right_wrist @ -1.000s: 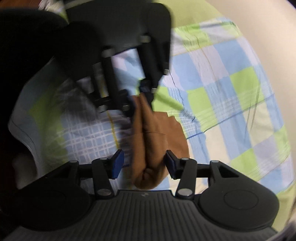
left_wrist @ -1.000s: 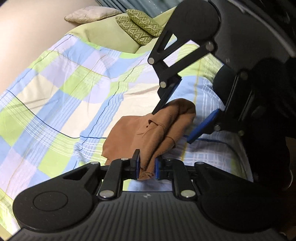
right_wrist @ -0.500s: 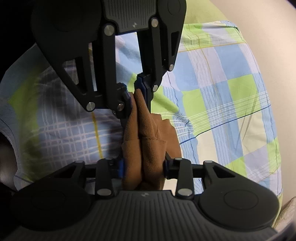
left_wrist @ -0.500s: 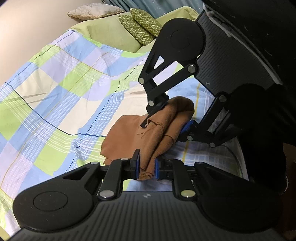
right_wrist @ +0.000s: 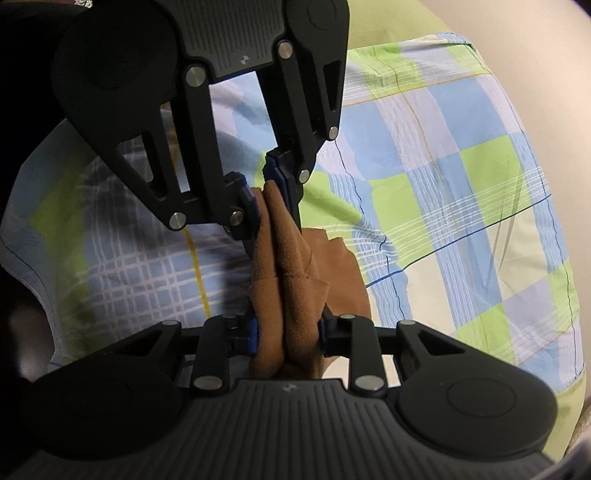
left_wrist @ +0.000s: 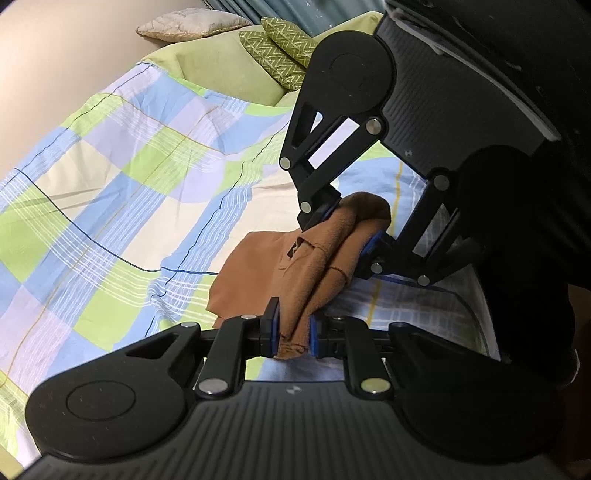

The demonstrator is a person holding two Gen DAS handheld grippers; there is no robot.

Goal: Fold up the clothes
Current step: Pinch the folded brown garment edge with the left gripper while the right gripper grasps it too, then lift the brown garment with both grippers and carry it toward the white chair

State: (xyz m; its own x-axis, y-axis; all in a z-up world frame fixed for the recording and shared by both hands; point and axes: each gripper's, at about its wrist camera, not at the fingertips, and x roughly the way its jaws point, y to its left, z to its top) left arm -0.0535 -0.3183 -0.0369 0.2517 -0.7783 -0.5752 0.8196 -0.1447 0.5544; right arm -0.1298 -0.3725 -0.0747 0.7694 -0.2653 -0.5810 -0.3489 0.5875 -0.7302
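A brown garment (left_wrist: 314, 266) is bunched and held up between both grippers over a checked bedsheet (left_wrist: 110, 206). My left gripper (left_wrist: 291, 332) is shut on one bunched end of it. My right gripper (right_wrist: 286, 332) is shut on the other end of the garment (right_wrist: 284, 288). The two grippers face each other closely; the right gripper shows in the left wrist view (left_wrist: 347, 229), the left gripper in the right wrist view (right_wrist: 273, 199). A flat part of the garment lies on the sheet below.
Green patterned pillows (left_wrist: 280, 51) and a beige cushion (left_wrist: 184, 26) lie at the bed's far end. A plain wall (left_wrist: 44, 74) runs along the bed's side. The sheet's edge (right_wrist: 22, 236) drops off near the grippers.
The right gripper was open around the brown garment a second ago and has closed on it. The two grippers have come closer together. The left gripper has kept its hold.
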